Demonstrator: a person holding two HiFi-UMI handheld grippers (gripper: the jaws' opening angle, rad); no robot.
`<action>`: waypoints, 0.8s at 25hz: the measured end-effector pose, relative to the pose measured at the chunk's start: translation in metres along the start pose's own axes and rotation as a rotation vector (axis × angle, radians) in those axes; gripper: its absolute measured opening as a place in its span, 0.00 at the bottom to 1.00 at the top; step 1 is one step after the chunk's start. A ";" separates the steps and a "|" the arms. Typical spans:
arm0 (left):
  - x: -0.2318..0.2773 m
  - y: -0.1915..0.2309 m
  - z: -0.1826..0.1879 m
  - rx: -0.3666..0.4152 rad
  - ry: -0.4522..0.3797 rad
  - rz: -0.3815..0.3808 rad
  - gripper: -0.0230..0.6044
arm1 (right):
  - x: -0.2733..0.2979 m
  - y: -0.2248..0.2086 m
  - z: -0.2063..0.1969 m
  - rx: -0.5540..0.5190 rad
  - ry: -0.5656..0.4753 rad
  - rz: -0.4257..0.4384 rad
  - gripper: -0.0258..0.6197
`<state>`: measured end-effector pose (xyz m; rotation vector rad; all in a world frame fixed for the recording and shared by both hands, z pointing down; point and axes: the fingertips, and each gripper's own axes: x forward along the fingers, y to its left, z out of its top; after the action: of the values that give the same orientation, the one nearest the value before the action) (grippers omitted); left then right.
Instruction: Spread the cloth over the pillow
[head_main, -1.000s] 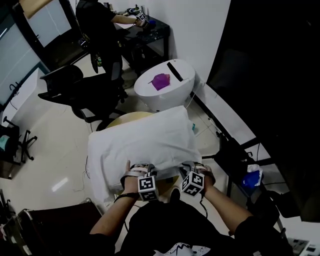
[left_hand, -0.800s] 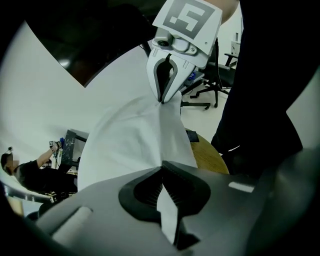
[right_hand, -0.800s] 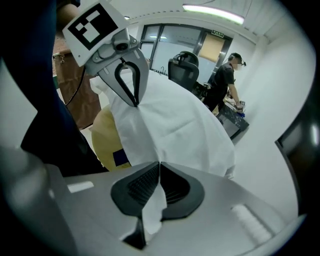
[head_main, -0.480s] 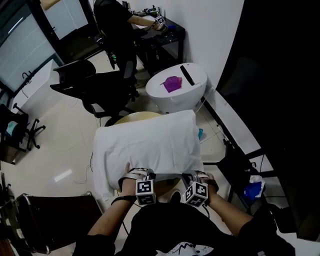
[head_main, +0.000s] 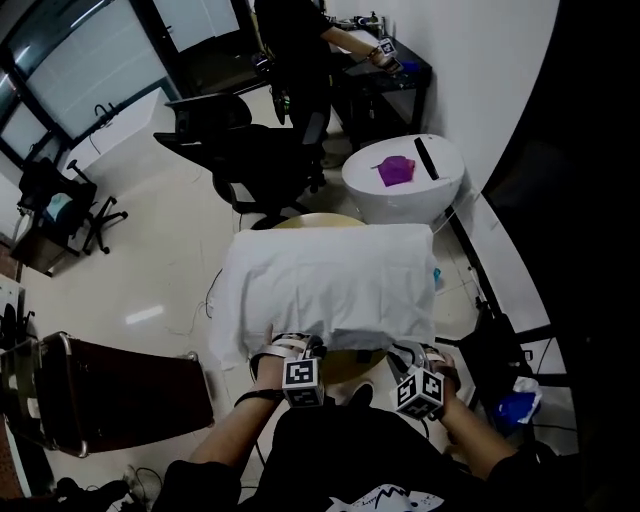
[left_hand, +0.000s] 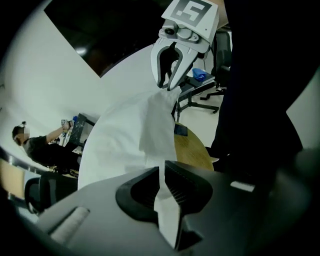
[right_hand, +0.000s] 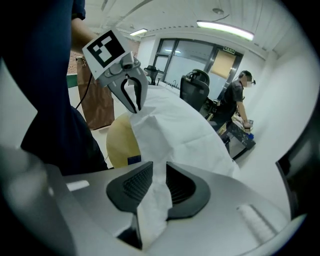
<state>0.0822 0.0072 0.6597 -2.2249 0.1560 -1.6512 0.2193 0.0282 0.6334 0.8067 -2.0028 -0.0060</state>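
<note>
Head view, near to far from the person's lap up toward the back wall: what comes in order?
white cloth → round white table → black desk

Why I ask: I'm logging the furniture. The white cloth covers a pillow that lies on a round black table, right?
Not quite: the round table is tan wood, not black. The head view shows it peeking out beyond the white cloth. The rest holds.
</note>
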 end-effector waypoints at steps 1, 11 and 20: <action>-0.004 -0.001 -0.009 -0.027 0.007 0.017 0.09 | -0.003 -0.001 0.006 -0.005 -0.012 -0.003 0.19; -0.054 -0.005 -0.112 -0.245 0.072 0.276 0.23 | 0.005 0.023 0.077 -0.101 -0.089 0.031 0.20; -0.083 -0.033 -0.216 -0.445 0.150 0.355 0.37 | 0.032 0.059 0.148 -0.181 -0.120 0.074 0.22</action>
<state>-0.1517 0.0152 0.6501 -2.1917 0.9830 -1.6979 0.0627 0.0115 0.5944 0.6288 -2.1090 -0.1950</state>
